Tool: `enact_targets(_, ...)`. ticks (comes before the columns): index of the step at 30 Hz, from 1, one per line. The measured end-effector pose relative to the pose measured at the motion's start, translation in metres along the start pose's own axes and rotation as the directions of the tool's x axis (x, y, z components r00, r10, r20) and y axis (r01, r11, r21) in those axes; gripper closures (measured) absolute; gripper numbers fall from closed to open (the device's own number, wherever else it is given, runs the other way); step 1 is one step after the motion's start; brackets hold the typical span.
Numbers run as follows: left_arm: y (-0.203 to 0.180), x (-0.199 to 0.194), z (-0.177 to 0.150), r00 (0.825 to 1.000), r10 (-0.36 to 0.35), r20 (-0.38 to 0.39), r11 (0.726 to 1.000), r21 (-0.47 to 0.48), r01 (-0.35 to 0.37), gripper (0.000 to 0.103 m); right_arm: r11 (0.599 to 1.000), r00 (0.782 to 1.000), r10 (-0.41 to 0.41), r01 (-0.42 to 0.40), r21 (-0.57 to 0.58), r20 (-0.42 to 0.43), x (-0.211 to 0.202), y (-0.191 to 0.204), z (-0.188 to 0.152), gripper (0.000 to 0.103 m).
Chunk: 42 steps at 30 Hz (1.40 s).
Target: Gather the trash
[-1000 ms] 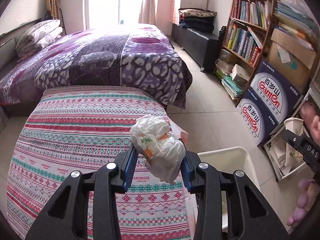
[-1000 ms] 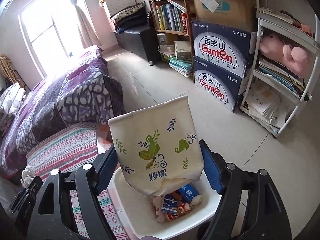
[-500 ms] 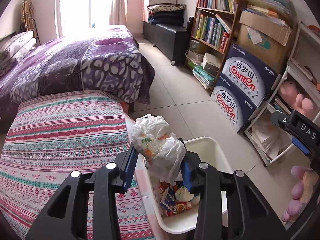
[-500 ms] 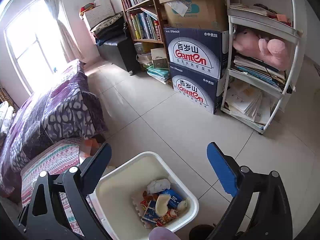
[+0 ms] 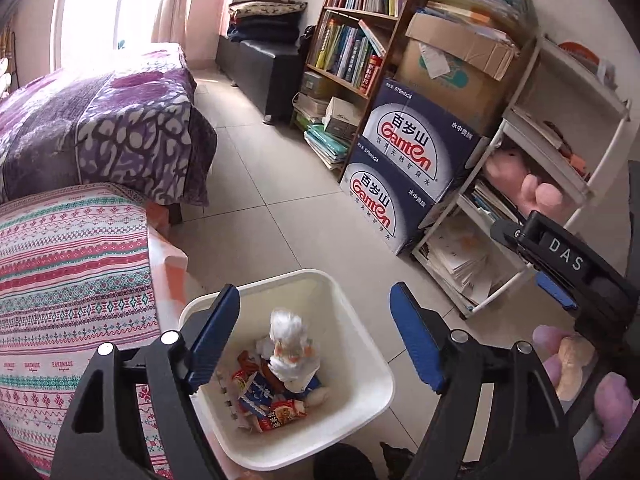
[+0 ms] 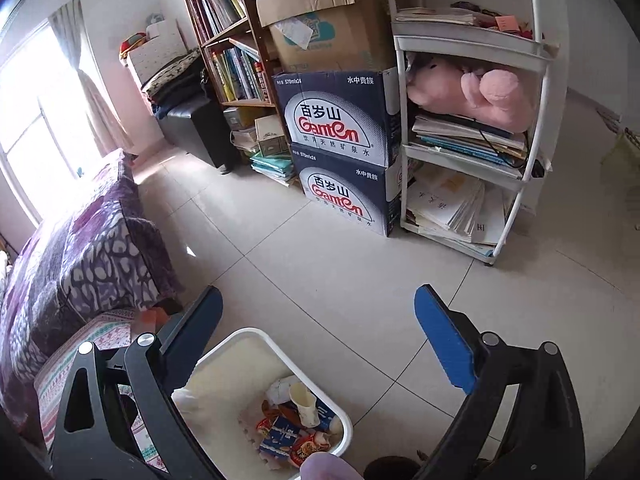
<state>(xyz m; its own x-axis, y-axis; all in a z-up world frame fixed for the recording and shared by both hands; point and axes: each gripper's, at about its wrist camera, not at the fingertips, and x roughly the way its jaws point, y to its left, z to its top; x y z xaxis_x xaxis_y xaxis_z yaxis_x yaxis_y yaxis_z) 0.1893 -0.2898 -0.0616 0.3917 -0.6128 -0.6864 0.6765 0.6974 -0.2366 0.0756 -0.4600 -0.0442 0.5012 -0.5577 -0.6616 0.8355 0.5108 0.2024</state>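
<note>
A white trash bin (image 5: 372,364) stands on the tiled floor, holding several wrappers. A crumpled white plastic wad (image 5: 289,344) is over the trash, blurred, just under my left gripper (image 5: 314,340), which is open and empty above the bin. My right gripper (image 6: 318,344) is open and empty, above the bin's far side (image 6: 244,334). The right gripper's body also shows in the left wrist view (image 5: 568,264). The wrappers show in the right wrist view (image 6: 296,428).
A bench with a striped patterned cover (image 5: 68,280) is left of the bin. A purple bed (image 5: 100,120) lies behind. Two blue Ganten boxes (image 5: 404,168), a bookshelf (image 5: 352,52) and a white shelf rack (image 6: 472,128) line the right side.
My left gripper swung right over the bin, opened and let go of the white wad, which dropped in. My right gripper released the leaf-print bag earlier and stays open.
</note>
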Motion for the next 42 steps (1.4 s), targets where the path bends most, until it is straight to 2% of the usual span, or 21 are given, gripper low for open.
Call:
enact_targets(4, -0.002, -0.02, -0.006, 0.997, 0.08, 0.024, 0.996, 0.042, -0.081, 0.019, 0.999, 0.997, -0.01, 0.013, -0.046, 0.07, -0.021, 0.003, -0.003, 0.008)
enact_targets(7, 0.003, -0.046, -0.011, 0.977, 0.189, 0.096, 0.978, 0.065, -0.196, 0.01, 0.996, 0.99, -0.015, 0.027, -0.086, 0.14, -0.045, 0.005, -0.011, 0.007)
enact_targets(10, 0.009, -0.077, -0.021, 0.942, 0.288, 0.173, 0.953, 0.051, -0.3, 0.007, 0.995, 0.985, -0.013, 0.03, -0.097, 0.174, -0.067, 0.004, -0.025, 0.007)
enact_targets(13, 0.013, -0.099, -0.033, 0.901, 0.38, 0.209, 0.917, 0.038, -0.396, 0.007, 0.993, 0.984, 0.002, 0.02, -0.12, 0.181, -0.086, 0.006, -0.041, 0.007)
enact_targets(15, 0.014, -0.113, -0.044, 0.852, 0.468, 0.235, 0.874, 0.023, -0.486, 0.007, 0.989, 0.979, 0.018, 0.013, -0.15, 0.202, -0.099, 0.01, -0.053, 0.007)
enact_targets(16, 0.016, -0.12, -0.05, 0.834, 0.493, 0.246, 0.859, 0.013, -0.512, 0.007, 0.985, 0.977, 0.025, 0.012, -0.17, 0.214, -0.106, 0.014, -0.059, 0.007)
enact_targets(19, 0.026, -0.139, -0.066, 0.819, 0.525, 0.231, 0.846, -0.04, -0.532, 0.007, 0.974, 0.97, 0.043, 0.013, -0.228, 0.241, -0.118, 0.024, -0.079, 0.007)
enact_targets(27, 0.059, -0.171, -0.114, 0.758, 0.635, 0.15, 0.772, -0.168, -0.614, 0.007, 0.945, 0.969, 0.129, -0.055, -0.323, 0.211, -0.134, 0.044, -0.125, 0.007)
enact_targets(31, 0.07, -0.179, -0.127, 0.739, 0.66, 0.132, 0.748, -0.197, -0.633, 0.007, 0.918, 0.959, 0.153, -0.049, -0.395, 0.238, -0.143, 0.056, -0.143, 0.007)
enact_targets(34, 0.075, -0.181, -0.132, 0.721, 0.681, 0.128, 0.729, -0.201, -0.654, 0.007, 0.905, 0.959, 0.182, -0.078, -0.419, 0.216, -0.146, 0.062, -0.149, 0.007)
enact_targets(35, 0.077, -0.182, -0.133, 0.722, 0.68, 0.126, 0.73, -0.205, -0.652, 0.007, 0.902, 0.96, 0.189, -0.086, -0.424, 0.208, -0.146, 0.064, -0.151, 0.007)
enact_targets(38, 0.084, -0.184, -0.134, 0.741, 0.662, 0.109, 0.743, -0.225, -0.63, 0.007, 0.89, 0.964, 0.198, -0.1, -0.445, 0.179, -0.145, 0.07, -0.158, 0.007)
enact_targets(42, 0.086, -0.186, -0.134, 0.747, 0.657, 0.106, 0.746, -0.236, -0.623, 0.007, 0.876, 0.966, 0.201, -0.102, -0.471, 0.164, -0.141, 0.075, -0.164, 0.007)
